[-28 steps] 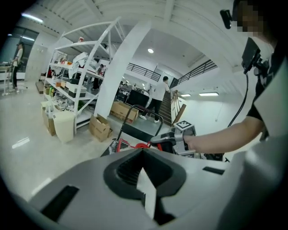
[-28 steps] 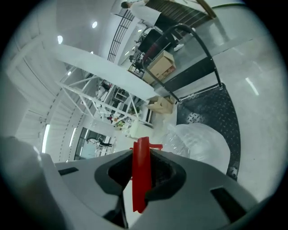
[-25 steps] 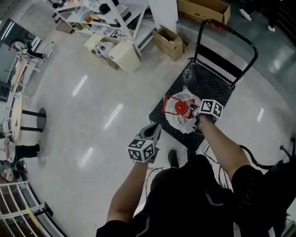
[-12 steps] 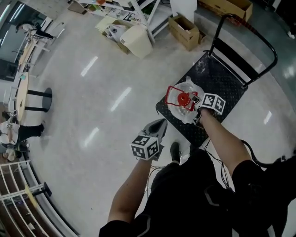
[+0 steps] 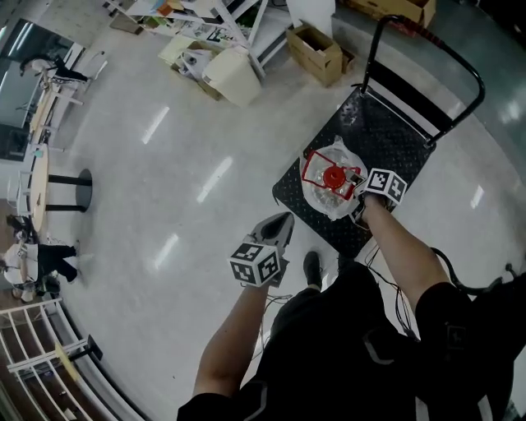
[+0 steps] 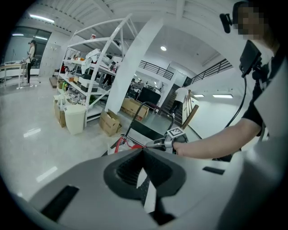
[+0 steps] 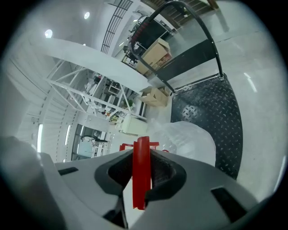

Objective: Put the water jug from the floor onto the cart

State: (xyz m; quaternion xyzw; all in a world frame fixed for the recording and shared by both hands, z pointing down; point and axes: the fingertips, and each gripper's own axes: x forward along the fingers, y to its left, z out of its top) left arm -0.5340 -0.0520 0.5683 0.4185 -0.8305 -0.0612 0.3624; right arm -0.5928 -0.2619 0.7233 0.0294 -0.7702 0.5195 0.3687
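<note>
The water jug is clear plastic with a red cap and a red carry handle. It sits at the near end of the black cart deck. My right gripper is shut on that handle, and in the right gripper view the red handle stands pinched between the jaws, with the jug below and the cart deck beyond. My left gripper hovers over the floor left of the cart. Its jaws meet at the tips with nothing between them.
The cart's black push bar rises at the far end. Cardboard boxes, a white bin and a white shelving rack stand beyond. A round table base stands at left. My shoe is by the cart's near edge.
My right gripper has come down with the jug by its red handle towards the cart deck. The left gripper has stayed about where it was.
</note>
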